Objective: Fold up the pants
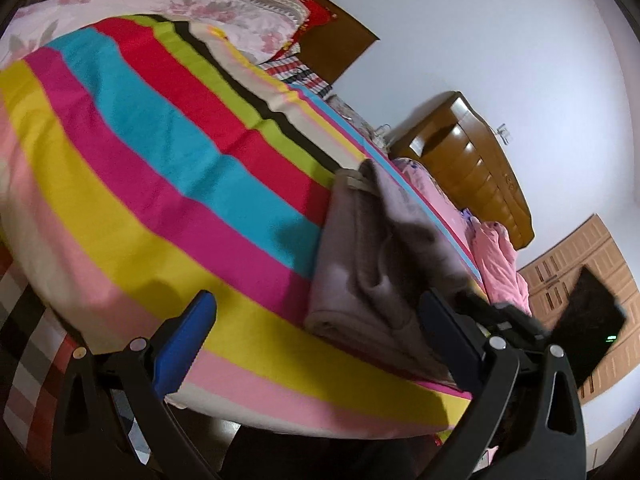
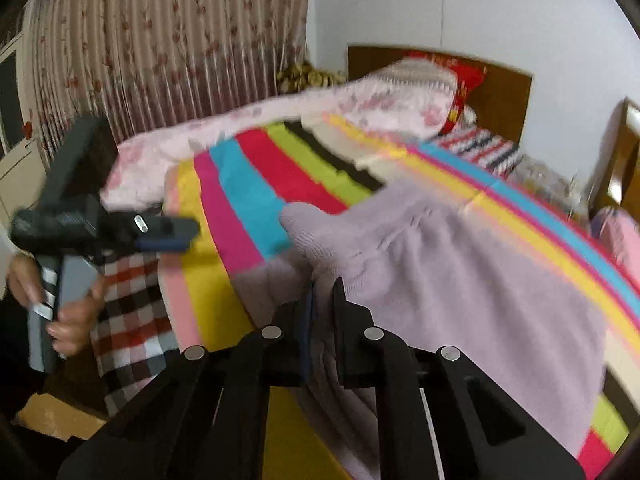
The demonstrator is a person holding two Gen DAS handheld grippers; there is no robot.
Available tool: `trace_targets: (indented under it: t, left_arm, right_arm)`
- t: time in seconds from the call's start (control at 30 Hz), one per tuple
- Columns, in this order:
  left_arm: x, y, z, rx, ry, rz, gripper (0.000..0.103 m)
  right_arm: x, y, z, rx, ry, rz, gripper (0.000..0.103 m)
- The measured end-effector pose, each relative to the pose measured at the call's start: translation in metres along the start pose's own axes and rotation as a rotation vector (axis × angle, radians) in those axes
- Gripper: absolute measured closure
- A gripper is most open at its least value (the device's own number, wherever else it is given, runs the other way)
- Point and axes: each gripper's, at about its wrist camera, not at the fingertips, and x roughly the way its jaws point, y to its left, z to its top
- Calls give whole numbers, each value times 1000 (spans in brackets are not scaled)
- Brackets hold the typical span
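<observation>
Pants of pale mauve knit lie on the striped bedspread in the left wrist view, bunched in soft folds ahead of the left gripper and toward its right finger. That claw stands wide, its blue-padded fingers well apart with nothing between them; the left finger hangs over the pink and yellow stripes, and the right finger sits just beside the near fold of the pants. Whether it touches the cloth I cannot tell. Farther ahead lies a pink floral quilt, and off to the right stands a brown wooden headboard.

In the right wrist view the pants spread ahead and to the right of the right gripper, which has pinched narrow on a fold of the mauve cloth; the fabric rises from between the fingers to a rounded peak just ahead. Off to its left, a hand grips the handle of the left gripper, which hovers over a checked cloth at the bed's edge. A striped floral curtain hangs behind.
</observation>
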Motion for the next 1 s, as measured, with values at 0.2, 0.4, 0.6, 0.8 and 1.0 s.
trace_targets:
  t: [0.2, 0.4, 0.6, 0.8, 1.0]
  left_arm:
    - [3, 10, -4, -42, 7, -6, 2]
    - [0, 3, -7, -3, 6, 18, 2]
    - [-7, 3, -8, -3, -5, 24, 2]
    - [-11, -2, -8, -2, -7, 16, 2]
    - [-6, -23, 0, -1, 40, -95, 2]
  right_arm:
    - [28, 8, -21, -32, 120, 22, 92]
    - [25, 5, -27, 12, 120, 93, 59]
    - [22, 13, -40, -120, 136, 58, 64]
    - [30, 34, -46, -345, 140, -95, 80]
    - [9, 16, -38, -282, 35, -61, 89]
